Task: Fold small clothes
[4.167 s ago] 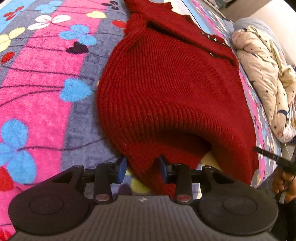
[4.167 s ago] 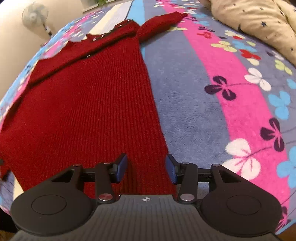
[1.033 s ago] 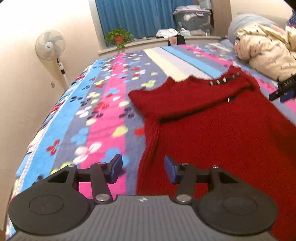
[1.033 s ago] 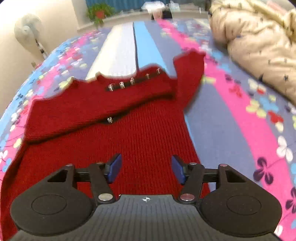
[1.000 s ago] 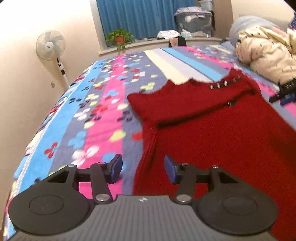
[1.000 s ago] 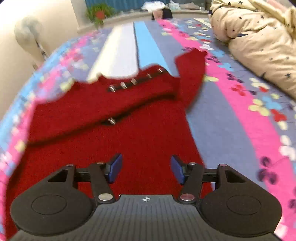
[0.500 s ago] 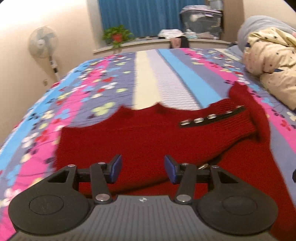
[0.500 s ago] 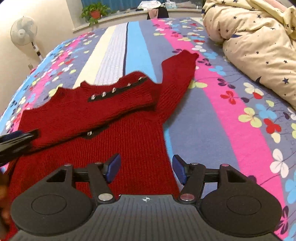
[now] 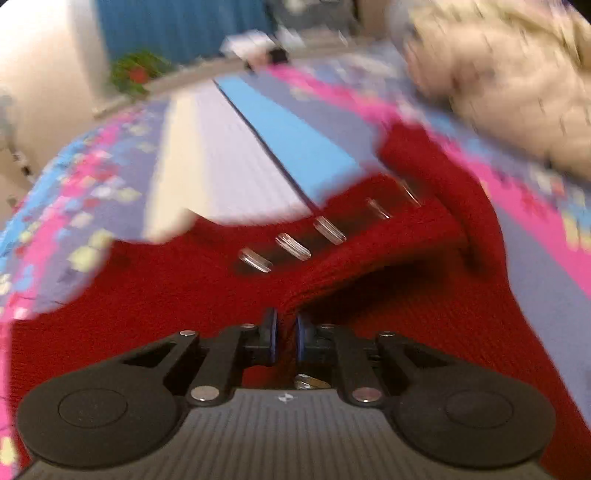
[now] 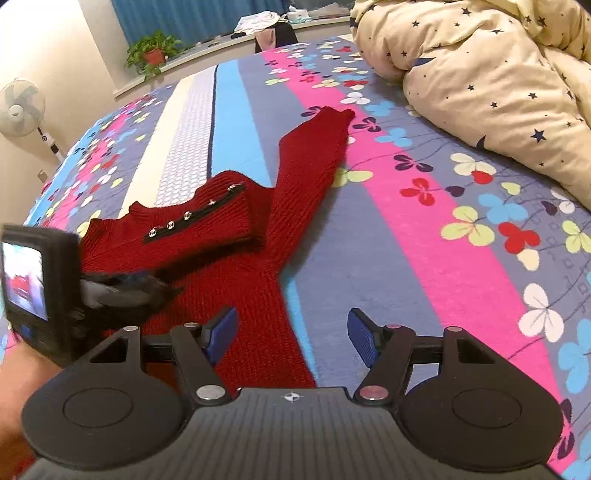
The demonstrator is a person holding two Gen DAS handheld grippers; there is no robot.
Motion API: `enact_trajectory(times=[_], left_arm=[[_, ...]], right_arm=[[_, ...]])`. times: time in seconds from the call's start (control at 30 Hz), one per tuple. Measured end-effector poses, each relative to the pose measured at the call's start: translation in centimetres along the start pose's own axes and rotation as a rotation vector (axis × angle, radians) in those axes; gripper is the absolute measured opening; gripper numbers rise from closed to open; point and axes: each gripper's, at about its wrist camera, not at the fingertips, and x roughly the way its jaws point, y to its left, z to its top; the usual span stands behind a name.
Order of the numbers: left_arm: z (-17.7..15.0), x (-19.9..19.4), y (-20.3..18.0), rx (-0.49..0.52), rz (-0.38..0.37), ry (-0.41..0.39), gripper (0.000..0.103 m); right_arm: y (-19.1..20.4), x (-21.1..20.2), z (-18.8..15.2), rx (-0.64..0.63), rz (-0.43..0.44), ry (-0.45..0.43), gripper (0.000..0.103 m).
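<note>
A red knitted sweater [image 10: 236,280] lies spread on a bed [image 10: 406,266] covered by a striped sheet printed with clover-like flowers. One sleeve [image 10: 306,173] stretches away across the sheet toward a cream quilt [image 10: 498,81] with small stars, bunched at the far right. The other sleeve [image 10: 192,229], trimmed with a dark strip of small shiny buttons [image 10: 186,215], is folded across the chest. In the blurred left wrist view, the left gripper [image 9: 285,334] has its blue pads [image 9: 271,332] closing, nearly together, with a raised ridge of red knit pinched between them at the folded sleeve's edge; the row of buttons [image 9: 291,245] sits just beyond. From the right wrist view, the left gripper [image 10: 122,291] appears as a dark blurred shape over the sweater's chest, below a camera block whose small screen [image 10: 24,282] glows, and part of the person's hand [image 10: 14,373] shows at the left edge. The right gripper [image 10: 291,336] hangs over the sweater's side edge, its jaws wide apart and opening, with nothing clamped; one pad sits above red knit, the other above bare sheet. In the background stand a white fan [image 10: 20,107] by the wall, a potted plant [image 10: 153,51] on the sill, and blue curtains [image 10: 192,16].
</note>
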Motion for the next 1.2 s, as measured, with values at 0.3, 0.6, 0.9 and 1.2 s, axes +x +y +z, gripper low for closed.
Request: enact_trajectory(times=[0.3, 0.6, 0.9, 1.2], left_arm=[[-7.3, -8.6, 32.0, -0.473, 0.743, 0.064, 0.017], [-13.3, -10.1, 29.7, -0.528, 0.641, 0.01, 0.034], [-13.1, -3.6, 11.6, -0.252, 0.265, -0.118, 0.035], [-16.0, -4.5, 7.3, -0.211, 0.355, -0.06, 0.06]], right_arm=[[1.1, -0.6, 0.3, -0.005, 0.026, -0.019, 0.068], [1.7, 0.2, 0.1, -0.013, -0.008, -0.01, 0.068], [-1.6, 1.1, 0.4, 0.136, 0.022, -0.051, 0.038], [-6.9, 5.8, 3.5, 0.32, 0.136, -0.167, 0.02]])
